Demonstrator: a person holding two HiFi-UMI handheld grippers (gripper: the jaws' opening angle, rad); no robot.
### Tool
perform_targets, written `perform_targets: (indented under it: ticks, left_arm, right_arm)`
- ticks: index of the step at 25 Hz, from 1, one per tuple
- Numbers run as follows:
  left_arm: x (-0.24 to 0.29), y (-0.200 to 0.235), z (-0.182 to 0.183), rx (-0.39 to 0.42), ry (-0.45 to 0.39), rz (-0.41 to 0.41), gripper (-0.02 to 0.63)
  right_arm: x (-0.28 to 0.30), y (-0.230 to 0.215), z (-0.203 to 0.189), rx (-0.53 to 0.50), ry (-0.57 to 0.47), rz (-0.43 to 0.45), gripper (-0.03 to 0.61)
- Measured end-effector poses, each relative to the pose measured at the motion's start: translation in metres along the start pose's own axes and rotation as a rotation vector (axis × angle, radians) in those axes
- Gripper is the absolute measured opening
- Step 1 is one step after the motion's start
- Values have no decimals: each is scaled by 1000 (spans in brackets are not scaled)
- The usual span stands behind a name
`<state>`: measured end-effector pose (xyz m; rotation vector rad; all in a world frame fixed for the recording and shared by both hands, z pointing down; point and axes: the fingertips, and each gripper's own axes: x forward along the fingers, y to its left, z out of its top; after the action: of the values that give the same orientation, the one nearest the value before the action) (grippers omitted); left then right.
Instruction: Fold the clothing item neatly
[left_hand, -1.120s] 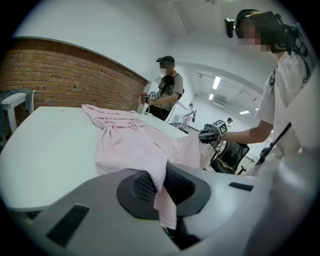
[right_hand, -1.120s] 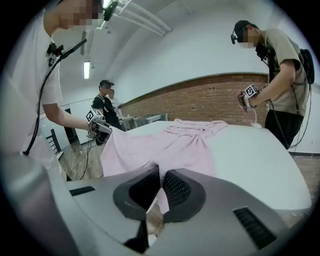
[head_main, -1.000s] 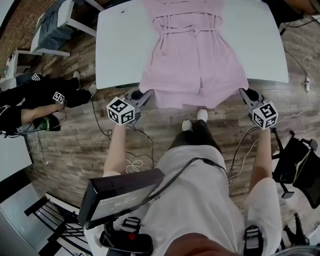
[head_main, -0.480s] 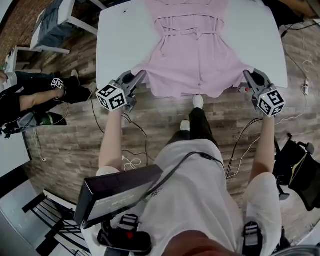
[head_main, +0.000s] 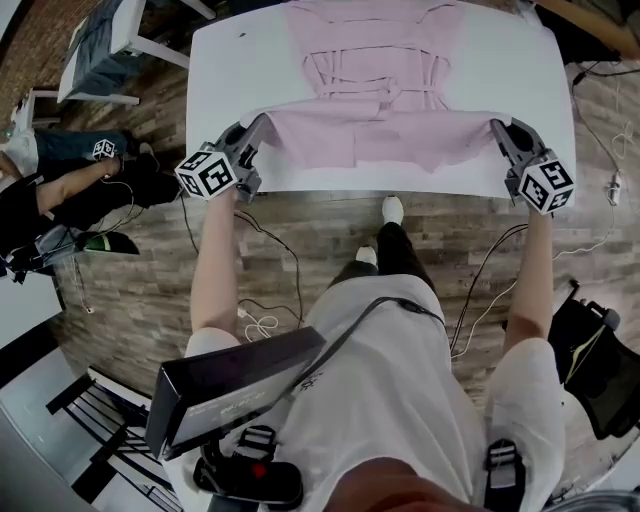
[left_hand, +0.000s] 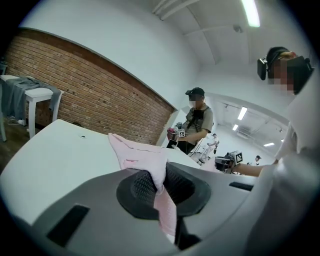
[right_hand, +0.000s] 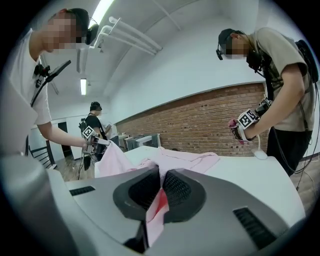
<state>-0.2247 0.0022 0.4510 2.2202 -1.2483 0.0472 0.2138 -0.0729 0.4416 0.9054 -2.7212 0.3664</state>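
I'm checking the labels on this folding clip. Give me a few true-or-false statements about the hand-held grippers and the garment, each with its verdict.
1. The left hand-held gripper is shut on the pink garment. True.
2. The right hand-held gripper is open and empty. False: it is shut on the pink garment too.
3. The pink garment lies on a white table. True.
4. The pink garment hangs over the table's near edge. False: its gripped lower edge is held over the tabletop.

No readable text — no labels, numbers
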Motion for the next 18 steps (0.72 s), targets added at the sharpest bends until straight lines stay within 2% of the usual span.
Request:
perform_targets:
  ticks: [4,11,18]
  left_arm:
    - [31,31,8,-19,22,72,15]
    - [76,78,-4,-12,144,162,15]
    - [98,110,-23,6,257,215,15]
  right_arm:
    - [43,-28,-2,4,43,20,9]
    - [98,-71,-20,37,107,48,9]
    - [126,-97,-45,32,204,42,9]
